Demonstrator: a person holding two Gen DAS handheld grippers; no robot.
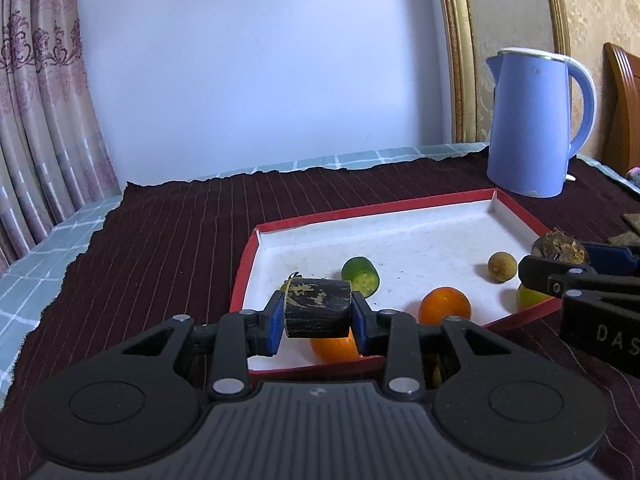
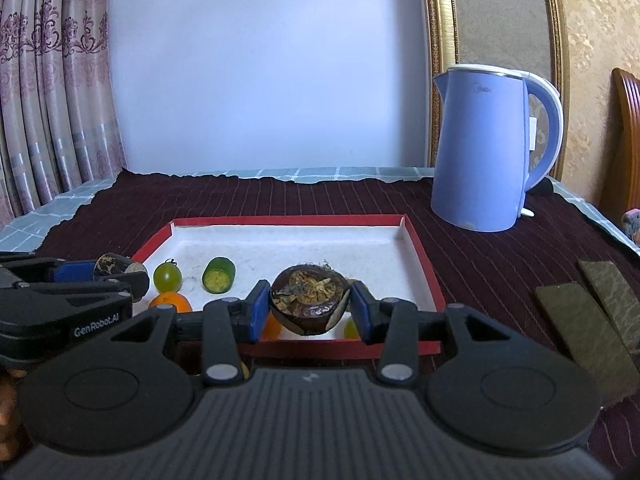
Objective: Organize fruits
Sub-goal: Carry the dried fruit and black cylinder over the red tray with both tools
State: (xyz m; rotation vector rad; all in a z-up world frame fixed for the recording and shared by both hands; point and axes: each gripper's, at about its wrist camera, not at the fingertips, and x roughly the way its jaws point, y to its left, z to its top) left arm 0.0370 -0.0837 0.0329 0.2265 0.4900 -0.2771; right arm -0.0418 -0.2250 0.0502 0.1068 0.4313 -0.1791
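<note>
Black-armed, blue-padded, the left hand-held gripper (image 1: 318, 314) clamps a dark cylindrical fruit piece (image 1: 317, 307) above the near left corner of the red-rimmed tray (image 1: 400, 205). Beside it, the right hand-held gripper (image 2: 310, 307) grips a brown halved fruit (image 2: 309, 298), cut face up, over the tray's near edge. Inside the white tray lie an orange (image 1: 445, 305), a green cut fruit (image 1: 361, 275), a small brown round fruit (image 1: 501, 266) and a green grape (image 2: 167, 276). Farther back on the dark-clothed table (image 1: 180, 232) stands a blue kettle (image 2: 486, 148)
</note>
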